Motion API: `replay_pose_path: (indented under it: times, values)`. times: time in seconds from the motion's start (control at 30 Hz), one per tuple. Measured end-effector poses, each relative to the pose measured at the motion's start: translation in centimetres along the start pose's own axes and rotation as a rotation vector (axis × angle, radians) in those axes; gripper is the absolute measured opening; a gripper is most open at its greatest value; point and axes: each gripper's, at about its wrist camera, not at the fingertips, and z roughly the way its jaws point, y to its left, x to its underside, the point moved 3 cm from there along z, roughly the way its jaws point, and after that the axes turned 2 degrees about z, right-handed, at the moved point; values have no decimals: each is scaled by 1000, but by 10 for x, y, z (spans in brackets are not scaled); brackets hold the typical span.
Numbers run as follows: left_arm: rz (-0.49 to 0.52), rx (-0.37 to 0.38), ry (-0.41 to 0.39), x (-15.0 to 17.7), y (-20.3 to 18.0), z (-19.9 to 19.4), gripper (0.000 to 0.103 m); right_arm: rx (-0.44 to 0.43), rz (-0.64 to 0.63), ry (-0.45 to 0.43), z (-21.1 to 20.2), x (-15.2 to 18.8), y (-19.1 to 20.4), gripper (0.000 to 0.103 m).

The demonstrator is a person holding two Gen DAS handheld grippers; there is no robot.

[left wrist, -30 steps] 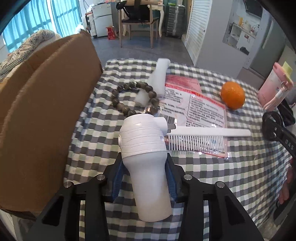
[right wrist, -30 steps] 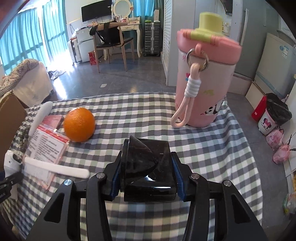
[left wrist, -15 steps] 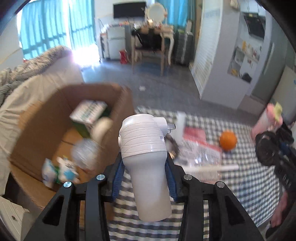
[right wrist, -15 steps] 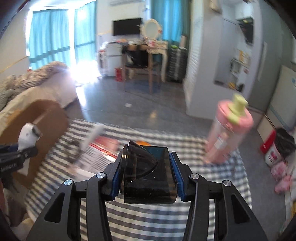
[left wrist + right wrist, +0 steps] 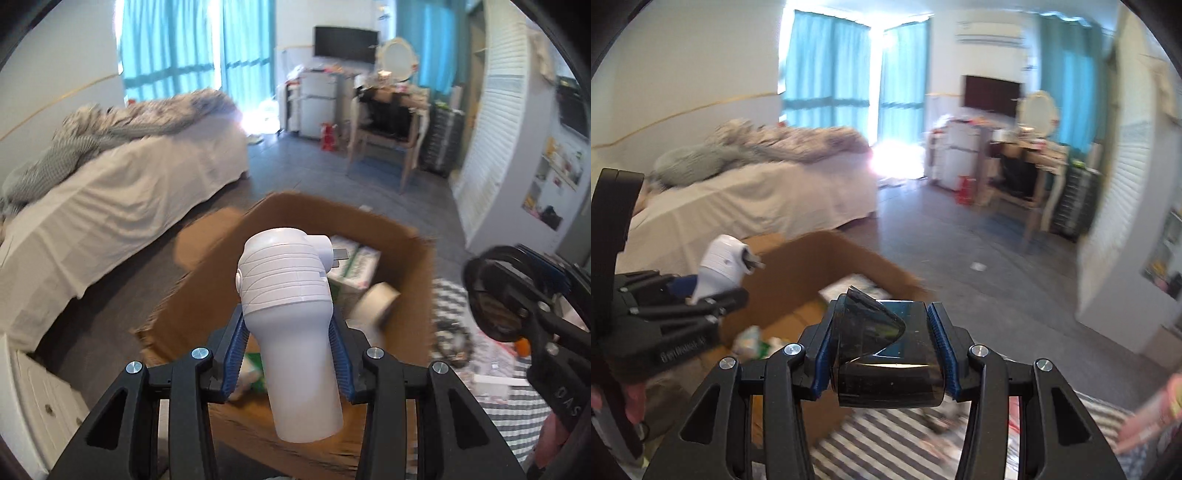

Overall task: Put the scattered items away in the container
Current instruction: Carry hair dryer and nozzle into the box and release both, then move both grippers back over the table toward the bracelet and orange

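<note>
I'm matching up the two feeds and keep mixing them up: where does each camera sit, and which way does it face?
Left wrist: on the left gripper, facing the cardboard box and bed; grips the white device; right gripper shows.
Right wrist: on the right gripper, facing the room; grips the black object; left gripper shows.
Shared: box, bed, device.

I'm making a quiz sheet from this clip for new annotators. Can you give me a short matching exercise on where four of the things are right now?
Things:
1. white device
2. black box
3. roll of tape
4. cardboard box

Places:
A. lying inside the cardboard box
B. clamped in the right hand-held gripper
C. on the floor beside the checked table
D. clamped in the left hand-held gripper

Pairs: 1-D, 2-B, 3-A, 4-C
</note>
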Motion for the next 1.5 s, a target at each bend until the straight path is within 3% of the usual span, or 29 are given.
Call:
replay_pose_path:
  times: [0.27, 0.4, 0.47, 0.5, 0.53, 0.57, 0.6, 0.7, 0.83, 0.93, 1.03, 1.13, 1.27, 1.5]
  values:
    - [-1, -30, 165, 28, 32, 77, 42, -65, -95, 231, 116, 28, 59, 46]
    - [72, -122, 143, 33, 26, 87, 47, -77, -118, 288, 136, 43, 62, 46]
    - [63, -116, 145, 33, 28, 88, 56, -77, -95, 294, 137, 43, 56, 48]
    - [55, -123, 153, 32, 31, 90, 63, -58, -89, 295, 136, 43, 49, 59]
    - [45, -126, 165, 33, 33, 93, 64, -20, -81, 299, 137, 44, 43, 73]
    - [39, -114, 162, 31, 32, 92, 66, -8, -64, 293, 136, 43, 38, 78]
    - [28, -101, 154, 30, 29, 89, 74, -13, -46, 276, 133, 42, 33, 84]
    - [26, -103, 132, 25, 28, 84, 92, -19, -15, 247, 119, 36, 24, 85]
    - [20, -79, 68, 17, 27, 58, 93, 12, -5, 169, 87, 24, 17, 85]
    - [15, -51, -4, 10, 23, 29, 94, 46, 17, 54, 44, 8, 4, 85]
    - [25, 6, -100, 7, 10, -5, 103, 81, 53, -52, -3, 1, -16, 89]
    - [63, 70, -159, 9, -11, -27, 103, 152, 86, -118, -40, 1, -45, 92]
    - [140, 115, -149, 19, -55, -33, 103, 242, 151, -126, -71, 18, -85, 92]
    - [210, 202, -129, 45, -131, -27, 103, 341, 259, -48, -100, 74, -148, 92]
